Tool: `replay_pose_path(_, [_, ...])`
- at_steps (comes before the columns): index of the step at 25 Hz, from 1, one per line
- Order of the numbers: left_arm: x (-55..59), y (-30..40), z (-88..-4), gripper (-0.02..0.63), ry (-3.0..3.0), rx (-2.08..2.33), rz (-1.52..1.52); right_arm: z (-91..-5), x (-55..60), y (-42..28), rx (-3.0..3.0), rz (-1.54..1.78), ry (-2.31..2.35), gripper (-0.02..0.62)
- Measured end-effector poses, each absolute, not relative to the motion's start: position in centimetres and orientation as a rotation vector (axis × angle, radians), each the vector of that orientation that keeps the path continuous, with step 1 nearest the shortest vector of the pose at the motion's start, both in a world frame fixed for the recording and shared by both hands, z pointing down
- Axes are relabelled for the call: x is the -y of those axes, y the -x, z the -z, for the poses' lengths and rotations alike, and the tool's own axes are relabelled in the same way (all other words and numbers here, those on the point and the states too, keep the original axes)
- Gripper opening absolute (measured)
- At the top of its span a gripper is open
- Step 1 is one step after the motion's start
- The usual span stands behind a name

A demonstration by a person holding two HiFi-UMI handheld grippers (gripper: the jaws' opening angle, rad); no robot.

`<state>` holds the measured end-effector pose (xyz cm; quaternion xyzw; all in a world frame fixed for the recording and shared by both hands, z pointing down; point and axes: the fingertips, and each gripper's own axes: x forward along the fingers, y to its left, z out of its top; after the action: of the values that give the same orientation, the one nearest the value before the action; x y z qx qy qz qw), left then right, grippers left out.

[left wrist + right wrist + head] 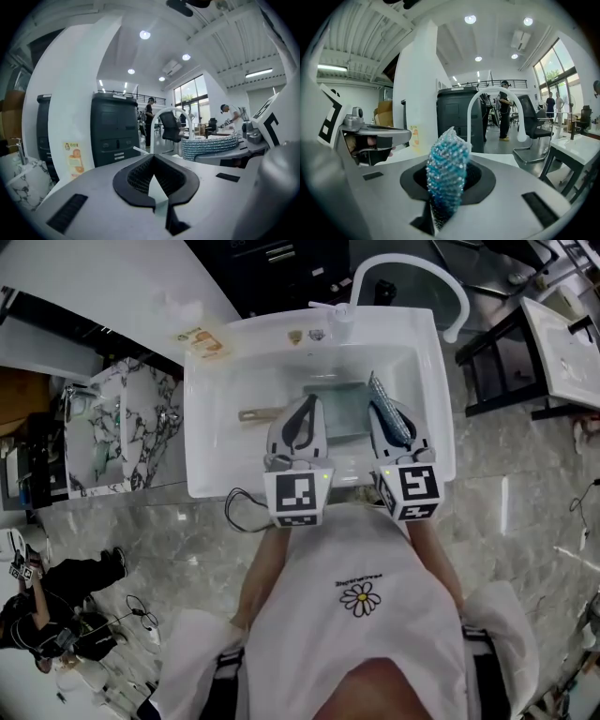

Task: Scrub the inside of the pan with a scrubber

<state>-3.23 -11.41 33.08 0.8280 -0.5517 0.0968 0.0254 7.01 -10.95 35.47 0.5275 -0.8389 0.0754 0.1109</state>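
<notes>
— What do we have around us?

— We stand at a white sink (211,442). A white faucet (417,273) arches over its far rim, with a small pump bottle (339,322) just beside its base. A sticker (202,341) sits on the far left corner of the rim.

— And the pan?

— The pan (345,409) lies in the basin, and we see it between our two grippers. Its handle (255,414) points toward the left wall of the sink. Both grippers hang over it and cover parts of it.

— How do the grippers stand?

— Our left gripper (154,187) has its jaws together with nothing between them. Our right gripper (440,206) is clamped on the scrubber (447,164), a blue, glittering mesh that stands up out of the jaws.

— Where do we have room?

— The basin is bare on the left beyond the handle. A marble counter (122,427) lies to the left of the sink and a black frame (497,362) to the right. A cable (242,507) loops on the floor at the near rim.

— Can we read anything?

— No. The sticker's print is too small to read, and so is the lettering above the daisy (360,597) on our apron (319,615). The marker cubes (300,496) carry only black-and-white squares.
</notes>
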Motion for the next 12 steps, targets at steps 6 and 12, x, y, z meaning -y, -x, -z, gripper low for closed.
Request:
replay_pose_path(6, [11.50,3.74,-32.75,0.015,-2.549,1.734,-0.264,-34.88,11.02,-7.09,2.477,-0.188,-1.567,0.061])
replay_pose_path(12, [11.44,4.13,-32.59,0.015,-2.554,1.755,-0.288,-35.00,11.09,-7.54,2.463,-0.209,-1.590,0.060])
